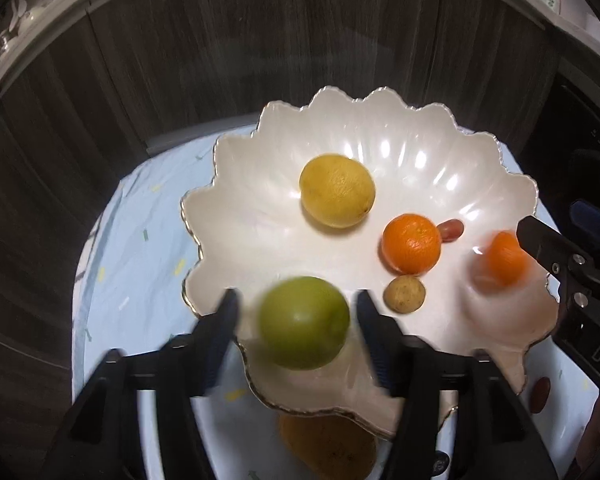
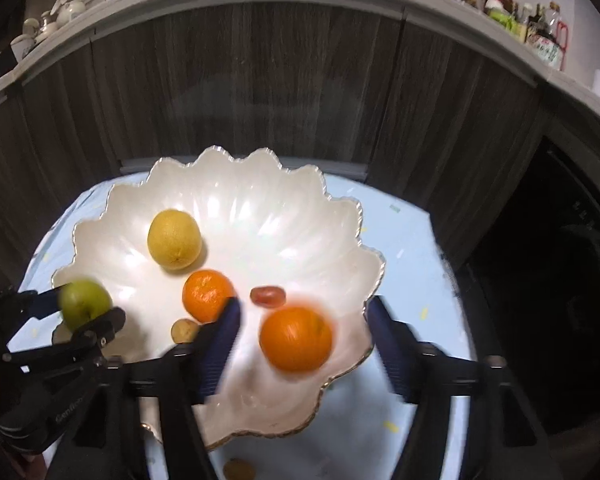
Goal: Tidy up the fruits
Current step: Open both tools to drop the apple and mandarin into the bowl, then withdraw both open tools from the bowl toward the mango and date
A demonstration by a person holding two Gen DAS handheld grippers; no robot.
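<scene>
We've got our left gripper [image 1: 296, 312] spread wide round a blurry green apple [image 1: 303, 322] over the scalloped white bowl [image 1: 380, 136], pads not touching it, right gripper [image 2: 304, 320] just as wide round a blurred orange [image 2: 296, 338], lemon [image 1: 337, 190], second orange [image 1: 411, 243] sitting in the bowl

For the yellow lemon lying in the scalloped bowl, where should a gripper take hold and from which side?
Grip the lemon across its shorter middle, coming from above. It lies alone on the floor of the bowl, clear of the small orange, so both flanks look free; the pointed end would probably slip.
</scene>
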